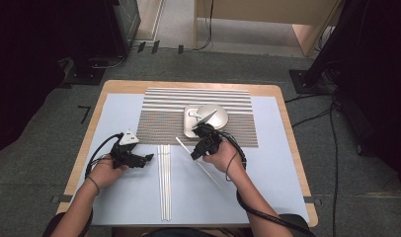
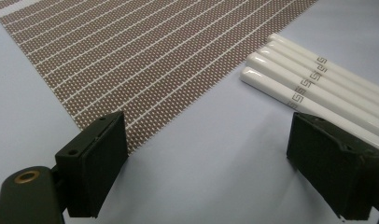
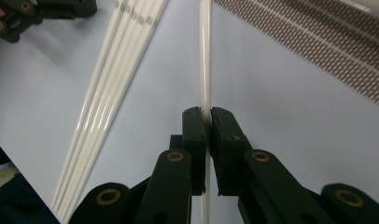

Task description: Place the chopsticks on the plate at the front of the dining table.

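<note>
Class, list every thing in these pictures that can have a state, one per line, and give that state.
Left gripper: open, nothing between its jaws, near the bundle.
Right gripper: shut on the single chopstick.
Single chopstick: clamped, slanting across the blue sheet.
Bundle of white chopsticks: lying flat, side by side, ungripped.
Striped mat: spread flat.
Metal tray: resting on the mat.
Round metal dish: tilted on the tray.
</note>
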### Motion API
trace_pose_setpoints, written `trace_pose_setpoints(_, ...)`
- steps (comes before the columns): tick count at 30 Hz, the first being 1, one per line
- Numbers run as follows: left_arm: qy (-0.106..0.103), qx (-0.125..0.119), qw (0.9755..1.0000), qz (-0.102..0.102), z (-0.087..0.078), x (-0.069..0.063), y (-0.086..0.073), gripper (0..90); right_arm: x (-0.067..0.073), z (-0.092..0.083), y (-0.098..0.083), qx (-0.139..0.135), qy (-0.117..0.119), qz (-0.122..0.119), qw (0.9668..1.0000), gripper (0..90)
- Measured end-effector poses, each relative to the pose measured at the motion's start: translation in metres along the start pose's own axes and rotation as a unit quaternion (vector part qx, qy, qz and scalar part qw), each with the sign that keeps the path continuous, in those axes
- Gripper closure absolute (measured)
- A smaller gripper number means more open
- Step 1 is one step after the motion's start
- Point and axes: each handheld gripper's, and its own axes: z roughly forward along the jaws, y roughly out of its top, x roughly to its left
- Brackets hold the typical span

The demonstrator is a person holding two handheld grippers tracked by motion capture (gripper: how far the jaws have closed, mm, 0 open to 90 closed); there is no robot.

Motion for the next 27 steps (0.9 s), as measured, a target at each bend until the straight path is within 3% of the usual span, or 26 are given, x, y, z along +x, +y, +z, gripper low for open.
trace_pose_setpoints(8,0.0,0.0,1.0,0.0,0.0,0.0,0.0,11.9,-0.013,-0.004,0.008,-0.013,0.005,0.016,0.9998,85.5)
trace_pose_setpoints(27,0.0,0.0,1.0,0.0,0.0,0.0,0.0,11.9,-0.024,-0.01,0.023,-0.026,0.003,0.028,0.9993,85.5)
